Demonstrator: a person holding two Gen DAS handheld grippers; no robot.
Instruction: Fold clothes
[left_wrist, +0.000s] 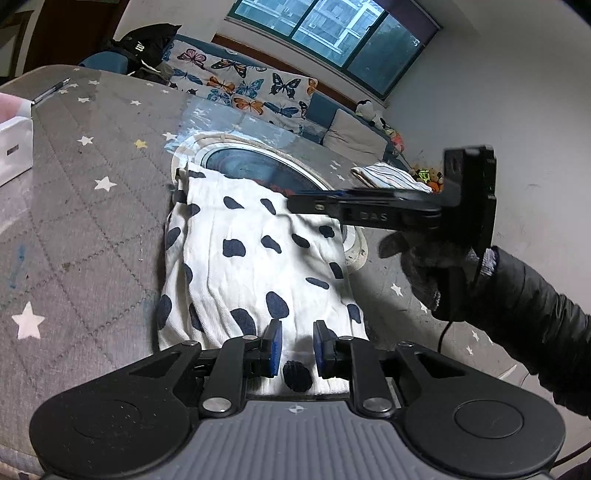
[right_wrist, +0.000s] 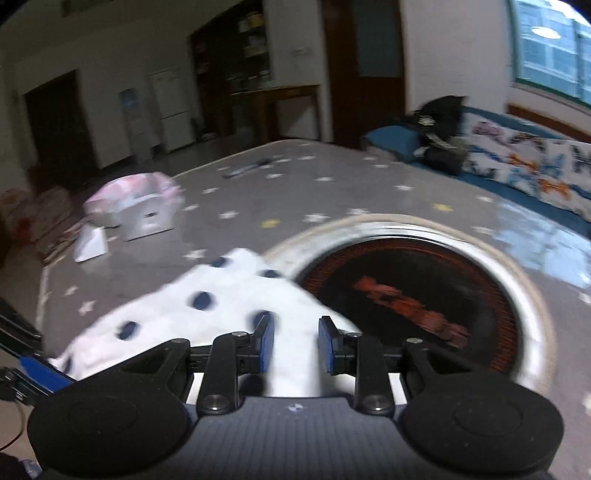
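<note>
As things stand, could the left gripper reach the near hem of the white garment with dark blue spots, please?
Probably yes: the left gripper is open right over the white spotted garment, nothing between. The right gripper sits farther along, clear of that hem.

A grey star-printed surface (left_wrist: 92, 158) is seen carrying a spotted white garment (left_wrist: 251, 273) (partly over a round inset (left_wrist: 258, 166)), a white box (left_wrist: 14, 147) and a pen (left_wrist: 50, 91).

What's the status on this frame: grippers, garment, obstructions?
Left gripper open, low over the spotted garment. Right gripper open, above its far edge. Garment lies partly over the round inset. Nothing blocking.
</note>
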